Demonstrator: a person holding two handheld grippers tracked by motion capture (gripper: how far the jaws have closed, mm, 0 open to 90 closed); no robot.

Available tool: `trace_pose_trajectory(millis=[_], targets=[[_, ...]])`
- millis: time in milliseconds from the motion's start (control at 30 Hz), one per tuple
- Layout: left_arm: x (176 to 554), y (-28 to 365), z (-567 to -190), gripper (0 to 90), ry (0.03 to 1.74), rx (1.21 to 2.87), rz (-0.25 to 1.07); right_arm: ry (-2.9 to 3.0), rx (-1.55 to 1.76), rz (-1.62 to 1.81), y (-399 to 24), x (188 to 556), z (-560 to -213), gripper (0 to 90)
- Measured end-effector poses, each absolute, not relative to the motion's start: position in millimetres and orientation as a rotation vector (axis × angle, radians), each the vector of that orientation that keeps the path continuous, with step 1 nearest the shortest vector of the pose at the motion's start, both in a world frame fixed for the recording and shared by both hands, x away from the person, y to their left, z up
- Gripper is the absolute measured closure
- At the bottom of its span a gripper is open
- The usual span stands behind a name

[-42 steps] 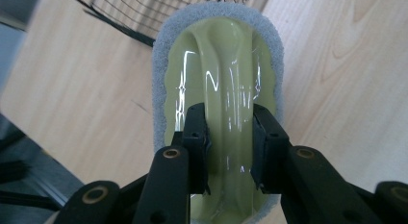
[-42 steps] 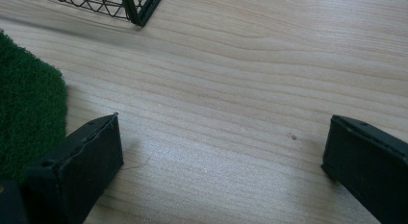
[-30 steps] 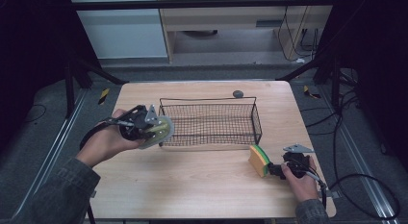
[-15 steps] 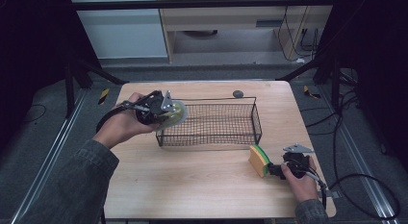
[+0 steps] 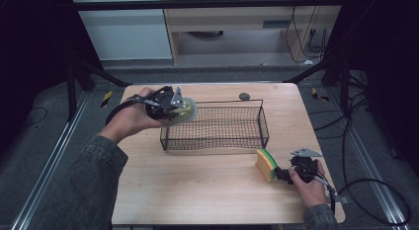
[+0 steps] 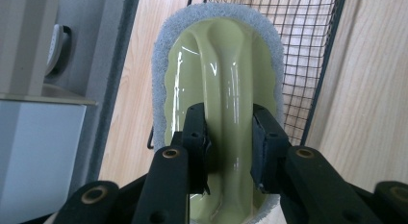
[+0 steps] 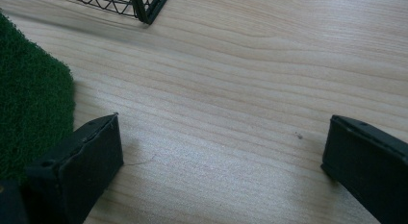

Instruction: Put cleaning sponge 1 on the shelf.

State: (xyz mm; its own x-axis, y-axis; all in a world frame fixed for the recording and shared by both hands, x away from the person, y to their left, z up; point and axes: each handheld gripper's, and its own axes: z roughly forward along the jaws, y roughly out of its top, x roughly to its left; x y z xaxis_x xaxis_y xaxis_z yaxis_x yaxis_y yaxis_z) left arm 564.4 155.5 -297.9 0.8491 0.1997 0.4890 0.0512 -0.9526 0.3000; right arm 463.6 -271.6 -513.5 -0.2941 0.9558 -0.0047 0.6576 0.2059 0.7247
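Note:
My left gripper is shut on a scrubber with a pale green plastic back and a grey pad. It hangs over the far left corner of the black wire basket. In the left gripper view the jaws of that gripper pinch the raised ridge on the scrubber, with the basket behind it. My right gripper rests on the table near the front right, open, with bare wood between the jaws. A yellow and green sponge stands just beside it. Its green face lies outside the left jaw of the right gripper.
The light wooden table holds a small dark round object behind the basket. A corner of the basket lies just beyond the right gripper. Dark floor, rails and cables surround the table.
My left hand has carried the scrubber from the table left of the basket up and rightward to the basket's far left corner. The right hand and the sponge have stayed put.

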Motion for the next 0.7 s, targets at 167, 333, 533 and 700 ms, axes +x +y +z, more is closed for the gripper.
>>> trace_pose_trajectory(millis=[167,333,533,700], targets=[[570,149,-302,70.6,0.166,2.773,0.777,2.031,1.491,0.866,-272,464,-514,0.5],[570,147,-307,70.6,0.145,2.805,0.789,2.031,1.492,0.866,-272,464,-514,0.6],[571,148,-309,70.6,0.143,2.805,0.796,2.032,1.490,0.867,-272,464,-514,0.5],[570,144,-313,70.6,0.118,2.810,0.790,2.036,1.487,0.863,-272,465,-514,0.5]])
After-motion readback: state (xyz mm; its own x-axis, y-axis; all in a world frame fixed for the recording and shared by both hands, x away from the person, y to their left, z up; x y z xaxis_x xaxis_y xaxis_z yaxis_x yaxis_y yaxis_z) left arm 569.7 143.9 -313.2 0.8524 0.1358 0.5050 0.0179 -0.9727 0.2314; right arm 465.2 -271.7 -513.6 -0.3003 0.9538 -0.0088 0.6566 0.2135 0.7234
